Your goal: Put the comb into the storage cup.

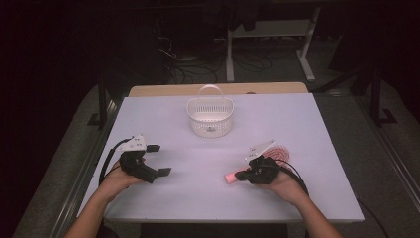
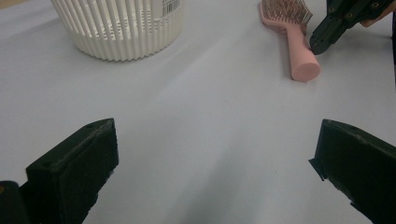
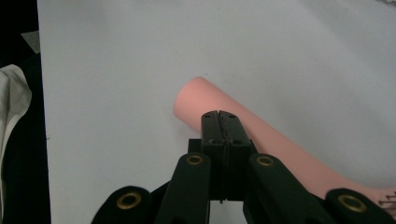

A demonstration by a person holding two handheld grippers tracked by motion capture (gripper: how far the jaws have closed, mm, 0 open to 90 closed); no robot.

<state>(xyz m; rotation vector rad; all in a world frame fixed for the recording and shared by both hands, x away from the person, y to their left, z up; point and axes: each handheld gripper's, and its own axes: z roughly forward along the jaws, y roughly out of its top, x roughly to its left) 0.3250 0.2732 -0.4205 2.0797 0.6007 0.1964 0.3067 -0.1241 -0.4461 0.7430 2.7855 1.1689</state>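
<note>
Pink hairbrush (image 2: 299, 44) under closed right tool (image 3: 219, 116); left tool (image 2: 210, 172) agape.

Both black grippers, the left gripper (image 1: 159, 159) and the right gripper (image 1: 241, 175), carry brass-ringed screws, grey three-cornered top plates and trailing black cables.

Bright overhead light on the table (image 1: 297, 124), dark surroundings, soft close-up blur.

A white table (image 1: 297, 119) stands in a dark room (cables (image 1: 198, 69) strewn on the floor behind).
</note>
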